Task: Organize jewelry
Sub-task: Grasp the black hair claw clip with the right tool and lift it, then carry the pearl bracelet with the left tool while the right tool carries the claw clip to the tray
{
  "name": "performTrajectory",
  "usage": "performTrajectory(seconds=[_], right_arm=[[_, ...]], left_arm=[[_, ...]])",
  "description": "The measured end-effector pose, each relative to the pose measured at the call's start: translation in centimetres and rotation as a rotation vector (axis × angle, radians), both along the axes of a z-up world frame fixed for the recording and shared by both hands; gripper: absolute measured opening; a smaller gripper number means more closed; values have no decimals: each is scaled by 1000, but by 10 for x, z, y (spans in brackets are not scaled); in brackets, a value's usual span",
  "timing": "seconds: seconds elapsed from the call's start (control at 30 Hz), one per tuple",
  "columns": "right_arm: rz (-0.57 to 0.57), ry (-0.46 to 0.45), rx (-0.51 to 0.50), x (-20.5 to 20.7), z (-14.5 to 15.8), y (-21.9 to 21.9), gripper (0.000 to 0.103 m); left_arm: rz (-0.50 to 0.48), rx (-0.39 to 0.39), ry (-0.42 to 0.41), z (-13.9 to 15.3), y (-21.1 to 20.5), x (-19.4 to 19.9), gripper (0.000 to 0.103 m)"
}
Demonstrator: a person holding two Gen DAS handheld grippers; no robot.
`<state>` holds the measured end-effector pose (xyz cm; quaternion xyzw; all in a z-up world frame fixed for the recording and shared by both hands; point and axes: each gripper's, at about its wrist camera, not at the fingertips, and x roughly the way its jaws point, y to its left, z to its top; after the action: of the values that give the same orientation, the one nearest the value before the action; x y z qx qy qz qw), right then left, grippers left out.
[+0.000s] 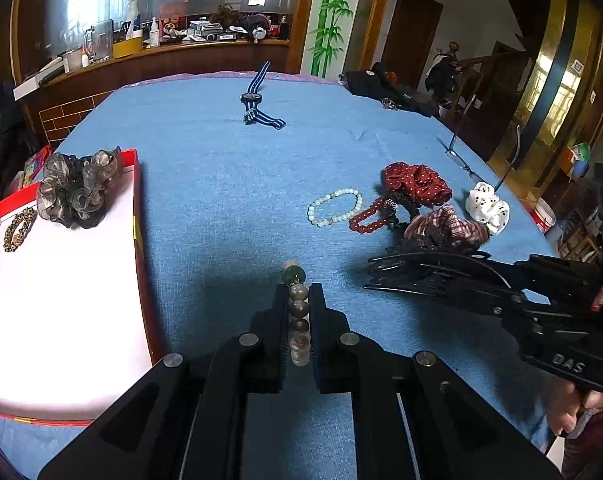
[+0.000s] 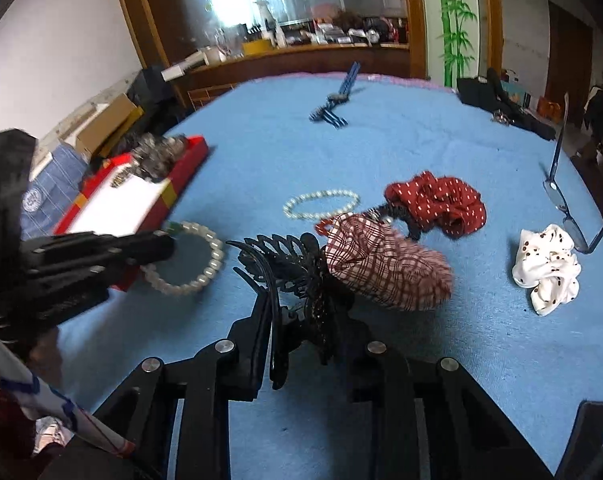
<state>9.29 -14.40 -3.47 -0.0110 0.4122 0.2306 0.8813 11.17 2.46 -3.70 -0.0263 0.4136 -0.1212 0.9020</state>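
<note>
Beads sitting clamped between my left fingers, bracelet hanging above worktop; tray lying to the left. My right fingers gripping hair claw.

The counter wears plain blue cloth. The tray has red walls and a white floor; on it lie a smoky grey-and-black scrunchie and a leopard-spotted band. The watch strap is navy with white stripes. One bracelet is pale green-white, another dark red. One scrunchie is red with white dots, one white with dark dots, one red-and-white plaid. The hair claw and both grippers are black
</note>
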Motion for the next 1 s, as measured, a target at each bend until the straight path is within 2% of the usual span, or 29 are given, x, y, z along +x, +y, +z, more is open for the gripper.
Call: performTrajectory(seconds=[0.27,0.37,0.43,0.5,0.53,0.6,0.67,0.83,0.9,1.0], right_arm=[[9,-34,73,-18,22,-2,30],[15,-34,146,-21,31,-10,30],[-1,7,241,-17,30,-22,30],[-82,65,227,-10,17,-29,30],[-87,95,222,-9,9,-29,30],[-33,205,288,-8,-11,-25,30],[3,255,352,-10,-18,-23,30],[-5,189,389,-14,1,-29,30],[18,188,464,-15,10,-34,30],[3,131,542,-17,23,-46,31]], left_arm=[[-1,-8,-25,12,1,-9,9],[-2,-7,-30,15,1,-11,9],[-2,-6,-29,15,1,-11,9],[-2,-6,-28,15,0,-12,9],[-2,-7,-27,15,0,-12,9],[-5,-7,-26,16,0,-13,9],[-1,-6,-28,17,0,-14,9],[6,-11,-37,21,4,-16,9],[6,-11,-42,23,5,-16,9],[7,-16,-44,25,6,-17,9]])
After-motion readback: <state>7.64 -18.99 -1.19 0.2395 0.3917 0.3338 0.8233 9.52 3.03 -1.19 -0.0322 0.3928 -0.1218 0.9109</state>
